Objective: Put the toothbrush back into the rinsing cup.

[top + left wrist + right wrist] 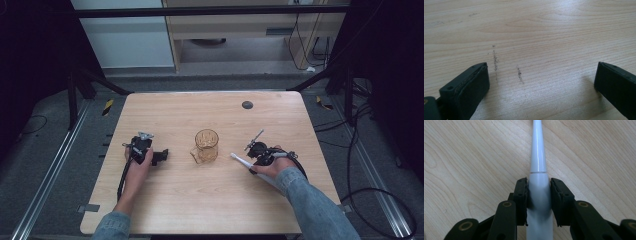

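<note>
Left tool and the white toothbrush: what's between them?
The amber glass cup stands between the left tool and the white toothbrush, per the high view.

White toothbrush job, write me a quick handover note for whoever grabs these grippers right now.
Right gripper: shut on the white toothbrush, jaws clamping its thicker handle, low over the table; the slim end points toward the cup.
Left gripper: open, nothing between its jaws, resting on bare wood left of the cup.
Amber glass cup: upright mid-table between the two grippers, looks empty.
Done: the toothbrush is gripped.
Left, most likely: lift it and stand it in the cup; the left gripper is free to steady the cup if needed.
</note>
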